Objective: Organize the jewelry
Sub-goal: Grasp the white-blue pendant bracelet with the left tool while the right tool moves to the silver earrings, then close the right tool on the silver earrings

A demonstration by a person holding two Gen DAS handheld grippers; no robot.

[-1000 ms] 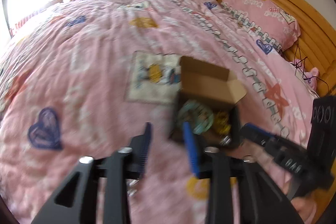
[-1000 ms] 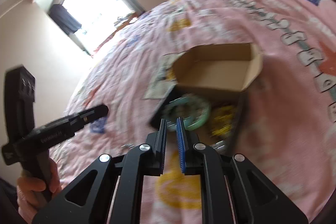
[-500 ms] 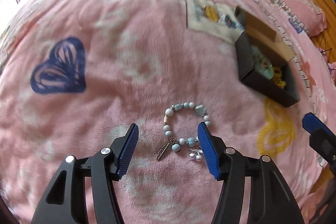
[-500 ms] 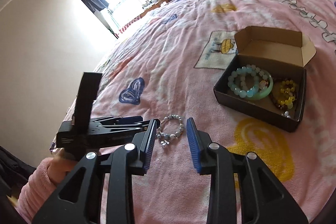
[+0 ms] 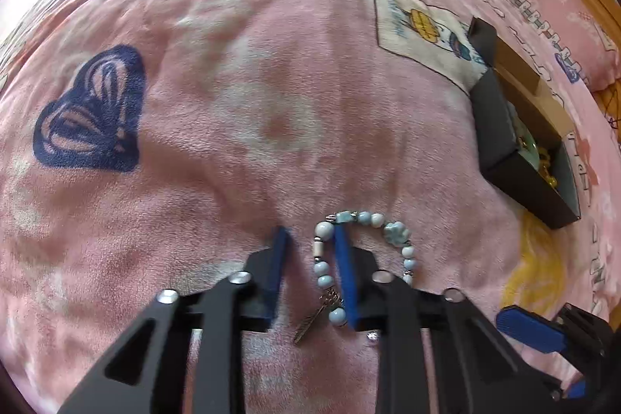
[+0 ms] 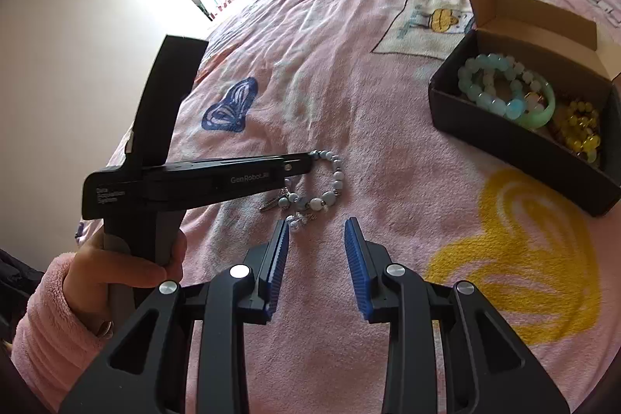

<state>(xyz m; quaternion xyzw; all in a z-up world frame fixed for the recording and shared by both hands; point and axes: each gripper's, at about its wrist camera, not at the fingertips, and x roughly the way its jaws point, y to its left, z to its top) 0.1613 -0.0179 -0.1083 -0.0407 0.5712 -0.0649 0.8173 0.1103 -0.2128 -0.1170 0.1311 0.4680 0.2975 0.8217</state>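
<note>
A pale blue bead bracelet [image 5: 365, 243] with a feather charm lies on the pink blanket; it also shows in the right wrist view [image 6: 330, 181]. My left gripper [image 5: 310, 239] is down on it, jaws partly open, with the bracelet's left strand between the two fingers and the right finger inside the loop. My right gripper [image 6: 316, 227] is open and empty, just short of the bracelet. A black cardboard box [image 6: 504, 138] with an open lid holds a green bead bracelet [image 6: 500, 92], a green bangle and yellow beads [image 6: 578, 130].
The pink blanket [image 5: 233, 103] covers the bed. The box [image 5: 504, 142] stands to the right of the bracelet. A pink pillow [image 5: 562, 22] and a wooden headboard lie beyond it. A window is at the far left.
My left gripper has dropped onto the bracelet and narrowed its jaws around the left strand. My right gripper has moved closer to the bracelet and opened wider.
</note>
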